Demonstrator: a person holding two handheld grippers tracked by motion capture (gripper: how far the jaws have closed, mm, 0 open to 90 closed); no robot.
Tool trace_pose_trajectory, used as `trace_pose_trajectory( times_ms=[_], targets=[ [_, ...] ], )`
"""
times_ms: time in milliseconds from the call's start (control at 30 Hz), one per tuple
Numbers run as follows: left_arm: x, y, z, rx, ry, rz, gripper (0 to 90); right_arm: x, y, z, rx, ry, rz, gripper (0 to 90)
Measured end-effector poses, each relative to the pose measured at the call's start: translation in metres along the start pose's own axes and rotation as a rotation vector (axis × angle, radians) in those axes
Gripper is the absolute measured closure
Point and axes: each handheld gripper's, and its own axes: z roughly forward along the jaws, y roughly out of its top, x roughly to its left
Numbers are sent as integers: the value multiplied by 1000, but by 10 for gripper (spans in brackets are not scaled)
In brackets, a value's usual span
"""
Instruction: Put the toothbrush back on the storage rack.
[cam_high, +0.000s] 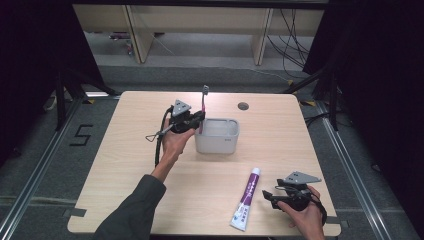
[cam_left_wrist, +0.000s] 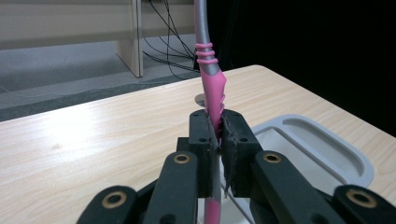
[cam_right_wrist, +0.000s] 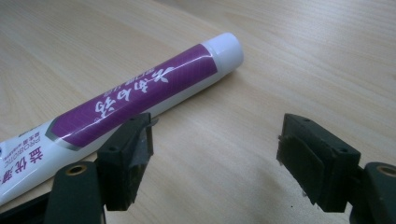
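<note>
Purple toothpaste tube (cam_right_wrist: 140, 98), partly legible label "PRODONTIC"

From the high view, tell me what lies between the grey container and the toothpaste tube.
Nothing: in the high view, bare wooden table separates the grey container from the toothpaste tube.

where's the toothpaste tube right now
In the high view the toothpaste tube lies flat on the table near its front edge, right of centre, just left of the open right gripper and in front of the grey container.
</note>
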Motion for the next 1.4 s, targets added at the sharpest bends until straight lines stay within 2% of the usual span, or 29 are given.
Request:
trace_pose_trajectory(
  times_ms=[333, 1000, 1167, 1233, 1400],
  targets=[
    [4, -7, 1, 22, 15, -6, 828, -1, 0, 0, -3, -3, -10, 271],
    [4, -18, 4, 48, 30, 29, 821, -2, 0, 1, -6, -1, -23, 271],
    [4, -15, 1, 39, 52, 49, 746, -2, 0, 0, -1, -4, -25, 271],
    [5, -14, -1, 36, 57, 41, 667, -2, 0, 0, -2, -3, -21, 271],
    [7, -12, -5, 29, 71, 36, 562, -2, 0, 0, -2, -3, -25, 271]
  ],
)
